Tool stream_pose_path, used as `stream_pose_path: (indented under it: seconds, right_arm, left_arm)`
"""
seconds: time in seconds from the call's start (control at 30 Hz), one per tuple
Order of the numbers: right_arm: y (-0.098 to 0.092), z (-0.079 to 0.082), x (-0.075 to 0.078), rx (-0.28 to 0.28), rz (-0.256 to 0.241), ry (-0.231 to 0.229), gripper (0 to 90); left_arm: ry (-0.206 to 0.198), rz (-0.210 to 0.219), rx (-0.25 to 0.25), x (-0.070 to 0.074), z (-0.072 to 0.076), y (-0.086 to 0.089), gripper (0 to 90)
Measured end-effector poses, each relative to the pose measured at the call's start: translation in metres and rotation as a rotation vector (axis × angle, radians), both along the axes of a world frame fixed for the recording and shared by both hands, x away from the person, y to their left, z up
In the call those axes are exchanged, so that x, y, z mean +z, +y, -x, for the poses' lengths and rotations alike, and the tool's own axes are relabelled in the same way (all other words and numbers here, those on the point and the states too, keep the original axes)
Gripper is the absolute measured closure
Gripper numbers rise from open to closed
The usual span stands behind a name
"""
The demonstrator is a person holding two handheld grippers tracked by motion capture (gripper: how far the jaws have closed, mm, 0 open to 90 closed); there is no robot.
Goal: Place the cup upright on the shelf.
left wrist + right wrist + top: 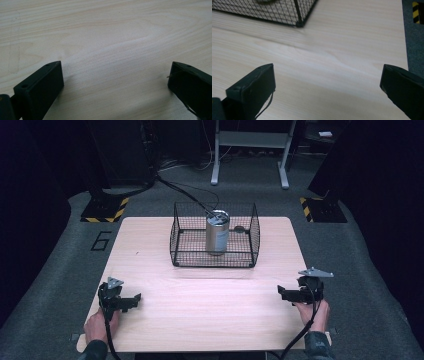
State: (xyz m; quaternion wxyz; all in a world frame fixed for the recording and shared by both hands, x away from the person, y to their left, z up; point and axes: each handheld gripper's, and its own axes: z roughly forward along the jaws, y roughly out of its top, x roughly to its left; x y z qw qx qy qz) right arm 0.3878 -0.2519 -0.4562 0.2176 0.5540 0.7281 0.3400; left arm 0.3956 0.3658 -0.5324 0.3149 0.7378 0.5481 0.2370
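Observation:
A silver metal can (217,231) stands upright inside a black wire basket (185,237) at the back middle of the light wooden table (210,305). My left gripper (132,301) rests near the table's front left corner, open, nothing between its jaws, over bare wood (115,72). My right gripper (283,292) sits near the front right edge, also open and empty. In the right gripper view, the basket's corner (298,23) lies at the upper left, well beyond my right gripper (328,80).
Grey carpet (360,285) surrounds the table. A metal frame's legs (250,155) stand behind it, and yellow-black striped floor plates (107,210) lie at the back left and back right. The table's right edge (405,50) runs close to the right jaw.

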Motion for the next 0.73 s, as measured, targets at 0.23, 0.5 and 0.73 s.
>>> stream_pose_path:
  seconds: [0.23,0.5,0.73]
  right_arm:
    - [-0.015,0.015,-0.037,-0.046,0.025,0.044,0.0]
    - [-0.025,0.031,-0.065,-0.065,0.038,0.04,0.0]
    - [-0.027,0.035,-0.074,-0.06,0.068,0.013,0.0]
  left_arm:
    - [-0.002,0.006,0.005,0.0,0.0,0.0,0.1]
    - [-0.001,0.006,0.005,0.0,0.0,0.0,0.0]
    - [-0.002,0.007,0.006,0.0,0.0,0.0,0.0]
